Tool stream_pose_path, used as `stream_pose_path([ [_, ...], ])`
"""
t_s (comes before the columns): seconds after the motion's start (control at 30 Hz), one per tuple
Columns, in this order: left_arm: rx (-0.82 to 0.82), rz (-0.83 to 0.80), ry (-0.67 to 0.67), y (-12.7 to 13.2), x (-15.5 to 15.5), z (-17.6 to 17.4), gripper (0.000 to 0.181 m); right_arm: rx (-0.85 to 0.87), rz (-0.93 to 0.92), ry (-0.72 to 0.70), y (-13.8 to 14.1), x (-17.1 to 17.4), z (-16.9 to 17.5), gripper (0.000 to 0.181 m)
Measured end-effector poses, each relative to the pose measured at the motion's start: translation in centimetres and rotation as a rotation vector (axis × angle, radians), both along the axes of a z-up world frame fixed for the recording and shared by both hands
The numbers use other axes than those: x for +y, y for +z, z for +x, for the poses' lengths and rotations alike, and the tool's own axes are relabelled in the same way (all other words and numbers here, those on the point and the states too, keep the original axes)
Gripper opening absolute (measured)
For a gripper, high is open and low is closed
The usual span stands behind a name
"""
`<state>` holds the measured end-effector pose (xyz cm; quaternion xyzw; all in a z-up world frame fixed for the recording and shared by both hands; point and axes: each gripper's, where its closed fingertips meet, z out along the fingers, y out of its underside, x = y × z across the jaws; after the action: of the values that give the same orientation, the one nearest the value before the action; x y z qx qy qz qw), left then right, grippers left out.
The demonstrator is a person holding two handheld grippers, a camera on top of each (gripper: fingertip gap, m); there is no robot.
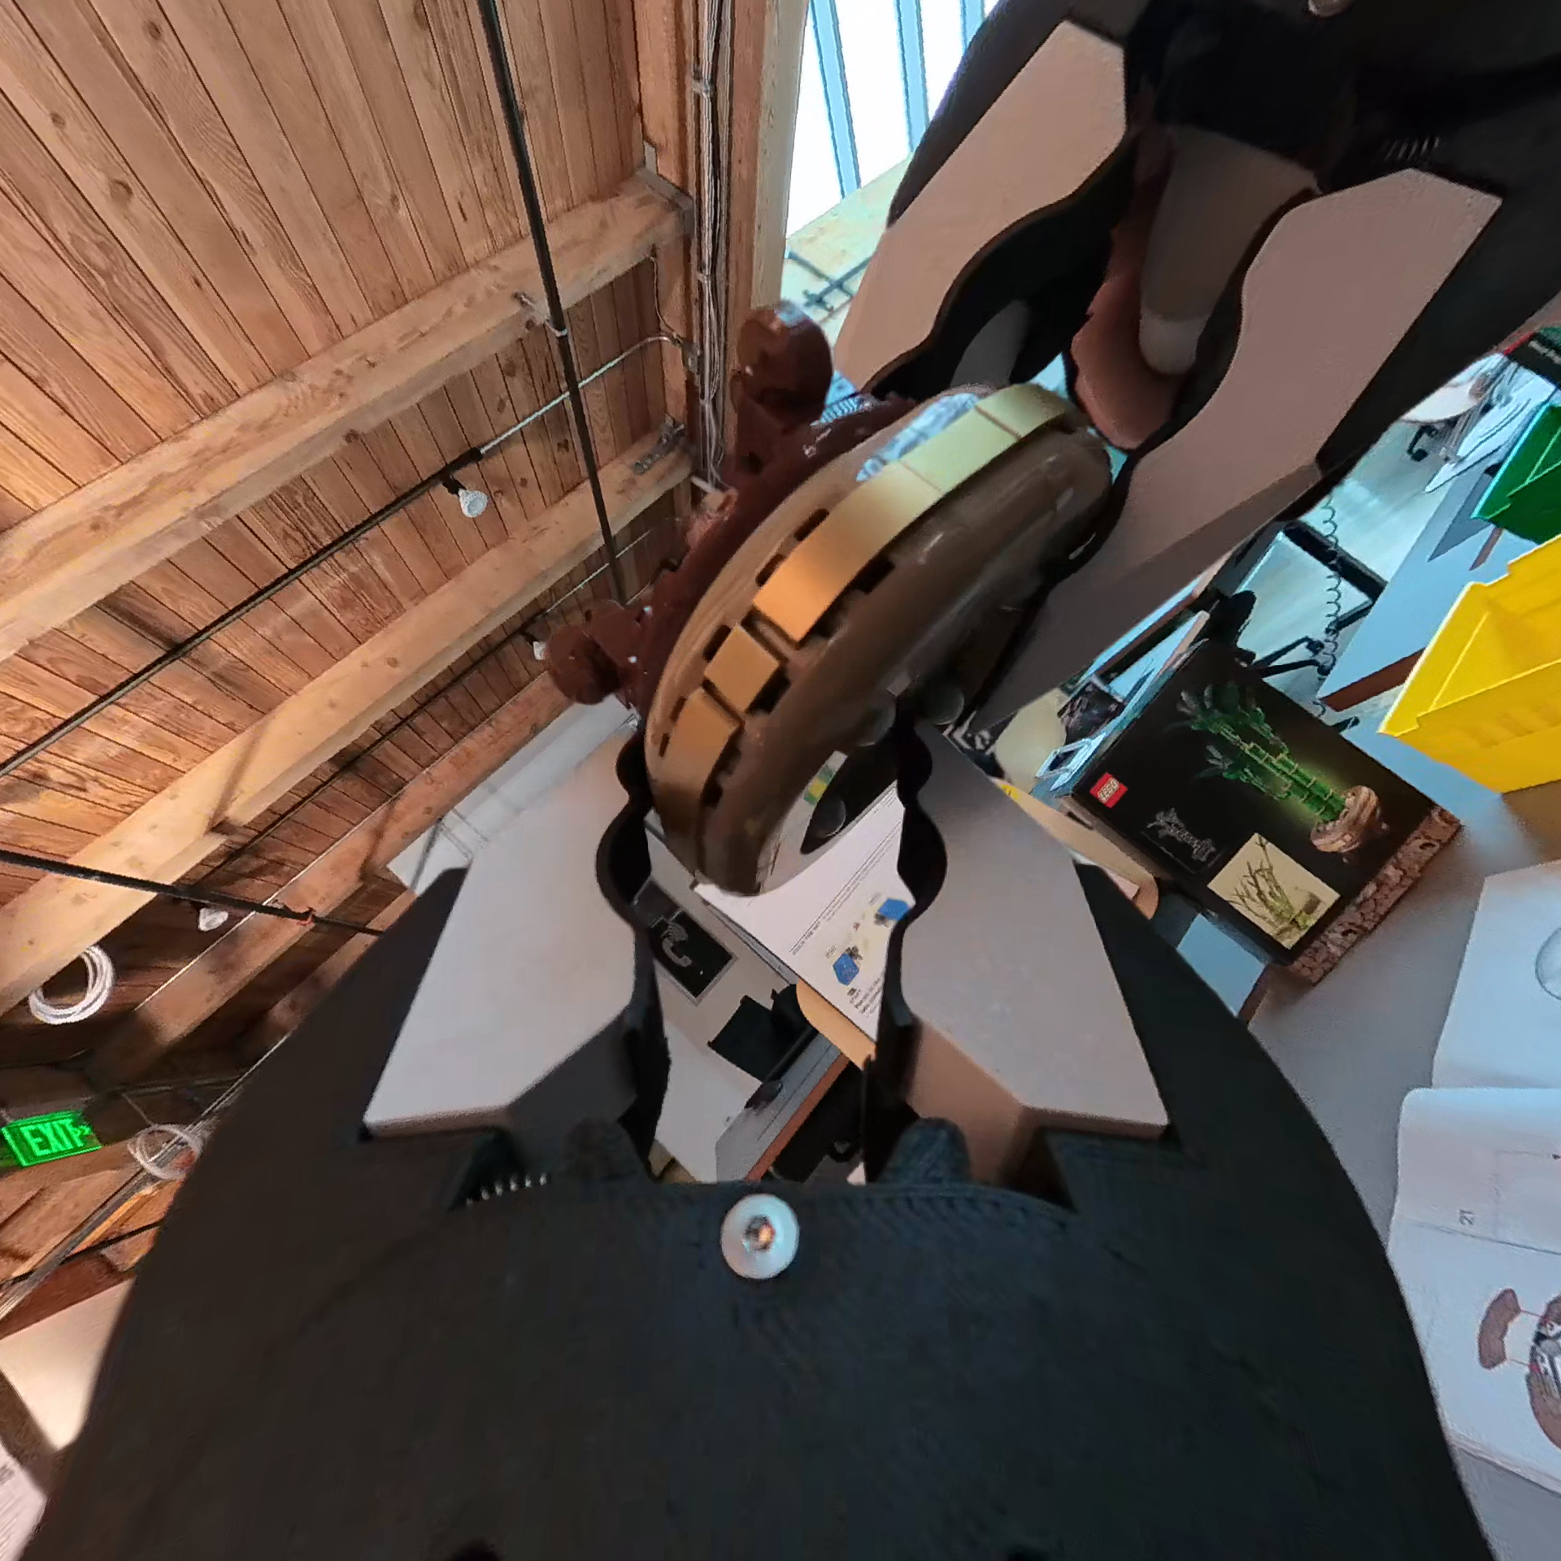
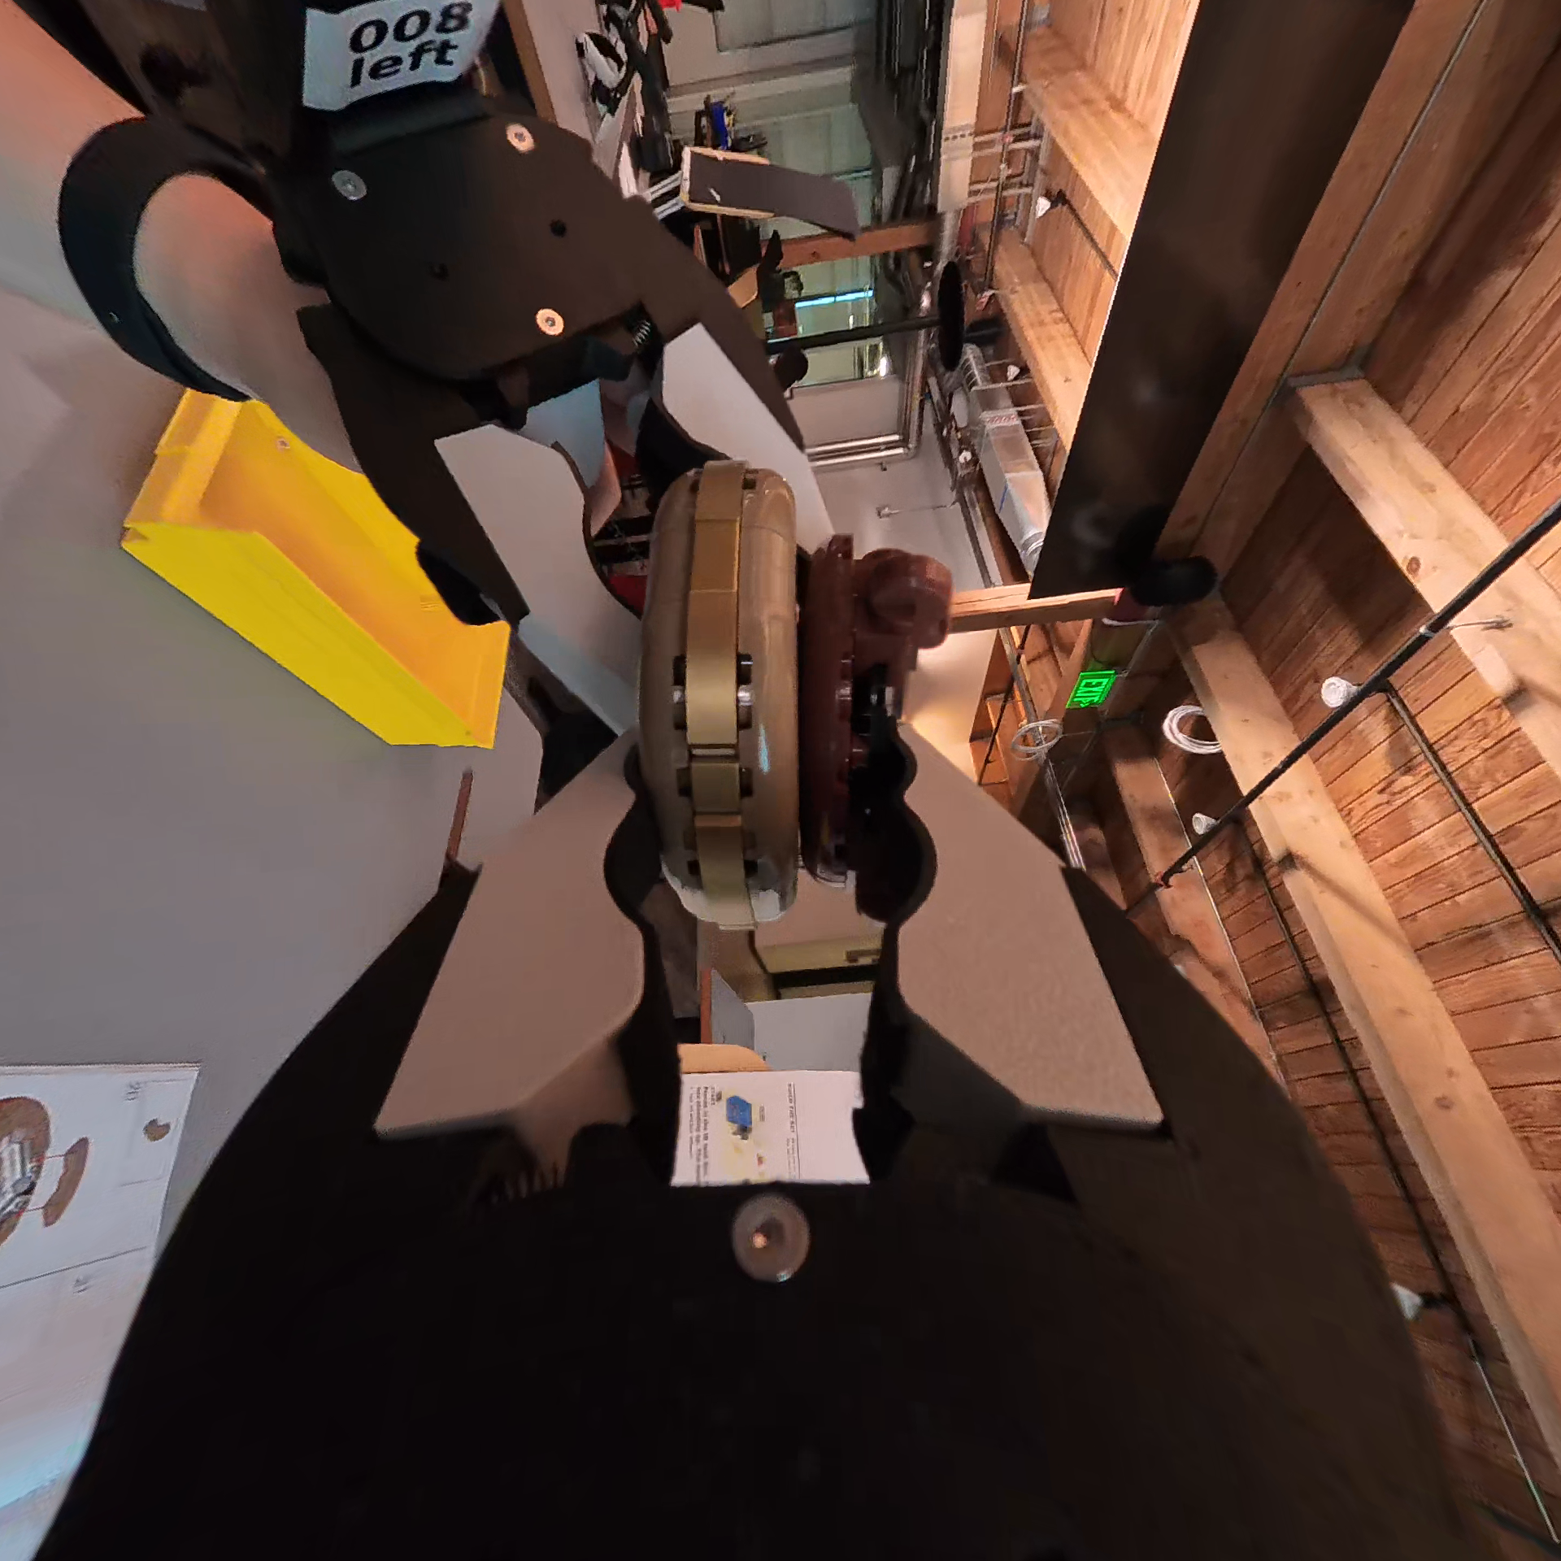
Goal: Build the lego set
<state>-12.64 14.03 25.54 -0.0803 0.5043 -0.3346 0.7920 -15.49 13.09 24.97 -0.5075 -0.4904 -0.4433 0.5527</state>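
A round tan Lego pot [image 1: 845, 574] with dark brown pieces [image 1: 760, 397] on one face is held up in the air, tilted on edge. My left gripper [image 1: 773, 811] is shut on its lower rim. My right gripper [image 1: 1014, 439] grips the opposite rim from the upper right. In the right wrist view the pot [image 2: 726, 676] stands on edge with the brown pieces [image 2: 887, 600] to the right. My right gripper [image 2: 769, 828] is shut across the tan rim and the brown side. The left gripper [image 2: 718, 524] holds the far rim from the upper left.
On the white table [image 1: 1351, 1056] are the black Lego box [image 1: 1225, 802], a yellow bin [image 1: 1495, 676], a green bin [image 1: 1529, 481] and the open instruction booklet [image 1: 1503, 1267]. The yellow bin [image 2: 312, 574] and the booklet [image 2: 67, 1182] also show in the right wrist view. A wooden ceiling is behind. Only a small space, under 4 cm, lies between the two pairs of fingers.
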Motion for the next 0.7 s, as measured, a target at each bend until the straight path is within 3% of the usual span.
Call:
stream_pose_path([
  [0.13, 0.011, -0.063, -0.129, 0.2, -0.5, -0.8, 0.051, 0.010, 0.007, 0.032, 0.5, -0.7, -0.3, 0.049],
  [0.23, 0.046, -0.082, -0.246, 0.4, -1.1, -1.5, 0.063, 0.055, -0.031, 0.101, 0.4, -1.4, -0.9, 0.050],
  [0.33, 0.127, -0.074, -0.466, 0.3, -2.3, -3.2, 0.074, 0.152, -0.095, 0.203, 0.2, -2.4, -1.9, 0.049],
  [0.43, 0.234, -0.055, -0.634, 0.0, -3.1, -4.6, 0.072, 0.227, -0.127, 0.316, 0.3, -3.5, -2.8, 0.049],
  [0.7, 0.224, -0.092, -0.770, -0.6, -4.7, -5.7, 0.069, 0.206, -0.044, 0.444, 0.0, -4.8, -4.3, 0.050],
])
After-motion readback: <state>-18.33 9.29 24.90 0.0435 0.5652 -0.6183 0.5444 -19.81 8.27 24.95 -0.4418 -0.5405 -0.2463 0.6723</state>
